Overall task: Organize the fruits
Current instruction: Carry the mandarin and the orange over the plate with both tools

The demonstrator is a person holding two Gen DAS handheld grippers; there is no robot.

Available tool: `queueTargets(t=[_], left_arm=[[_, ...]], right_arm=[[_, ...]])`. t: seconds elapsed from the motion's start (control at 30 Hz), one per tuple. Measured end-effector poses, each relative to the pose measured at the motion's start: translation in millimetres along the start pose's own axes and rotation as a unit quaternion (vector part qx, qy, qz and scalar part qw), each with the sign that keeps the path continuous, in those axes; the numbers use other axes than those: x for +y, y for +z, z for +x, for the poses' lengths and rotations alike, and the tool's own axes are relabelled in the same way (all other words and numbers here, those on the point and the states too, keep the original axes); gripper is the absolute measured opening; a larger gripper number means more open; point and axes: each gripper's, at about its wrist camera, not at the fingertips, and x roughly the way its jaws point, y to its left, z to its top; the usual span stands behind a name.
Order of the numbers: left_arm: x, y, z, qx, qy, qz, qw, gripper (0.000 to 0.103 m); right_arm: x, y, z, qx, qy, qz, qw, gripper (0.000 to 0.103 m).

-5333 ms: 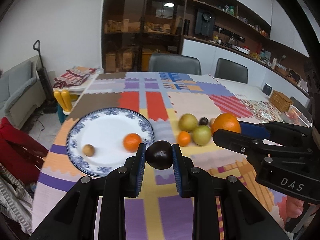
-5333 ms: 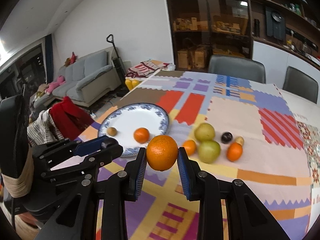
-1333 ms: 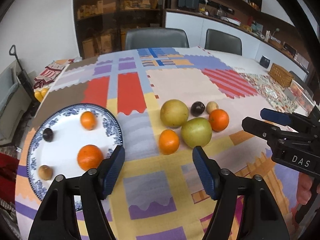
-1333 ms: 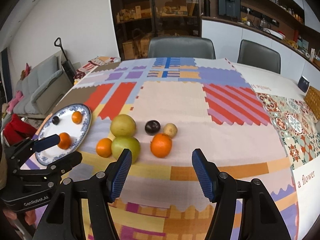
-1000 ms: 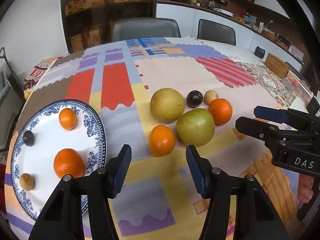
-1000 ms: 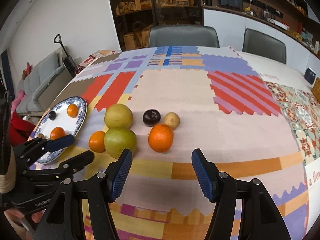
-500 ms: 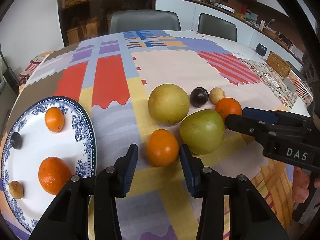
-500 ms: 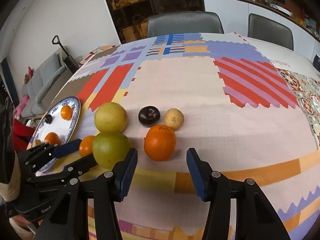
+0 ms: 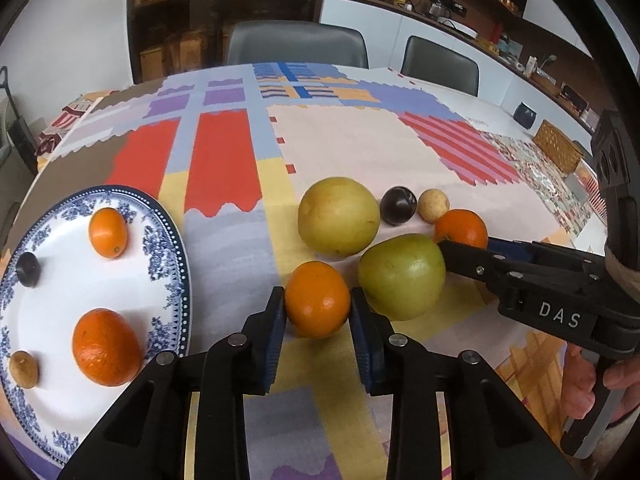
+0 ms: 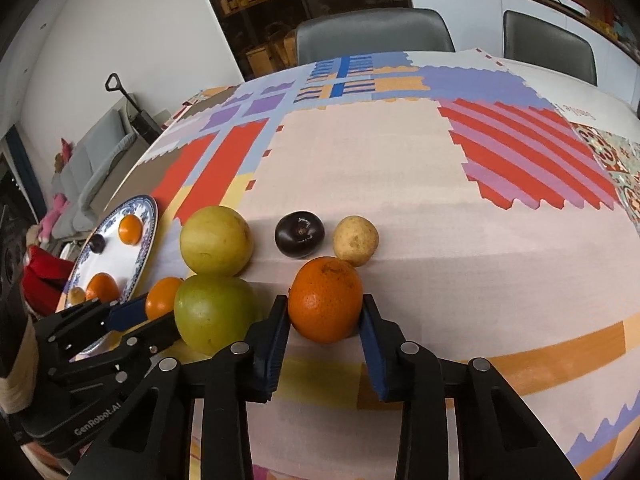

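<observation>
Loose fruit lies on the patchwork cloth: a yellow-green fruit (image 9: 338, 216), a green one (image 9: 402, 276), a dark plum (image 9: 397, 210) and a small tan fruit (image 9: 433, 210). My left gripper (image 9: 316, 298) has its jaws closing, with both pads touching a small orange (image 9: 318, 304) that rests on the cloth. My right gripper (image 10: 325, 306) is closing too, its pads against a larger orange (image 10: 326, 296). The blue-and-white plate (image 9: 176, 240) at the left holds several fruits.
Two grey chairs (image 9: 296, 46) stand at the table's far side. A wicker basket (image 9: 558, 152) sits far right. A person's hand (image 9: 588, 380) grips the right tool. The green fruit lies close against both grippers. The table edge runs just left of the plate.
Both grippers came forward and down onto the fruit group, and their jaws narrowed from wide apart until the pads touch an orange each.
</observation>
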Motion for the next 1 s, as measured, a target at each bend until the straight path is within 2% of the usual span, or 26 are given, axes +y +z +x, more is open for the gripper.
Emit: queueTargets(t=[0.2, 0.53, 1.0], left_arm=[[-4, 2, -22, -0.019, 0.003, -0.006, 0.9998, 0.031], [-11, -2, -68, -0.057, 0.019, -0.007, 0.9982, 0.031], [11, -27, -127, -0.094, 0.048, -0.035, 0.9938, 0.031]], right_arm=[[5, 0, -20, -0.022, -0.005, -0.008, 1.0, 0.035], [27, -4, -65, -0.056, 0.022, -0.023, 0.998, 0.035], [79, -17, -96, -0.068, 0.061, -0.063, 0.994, 0.035]])
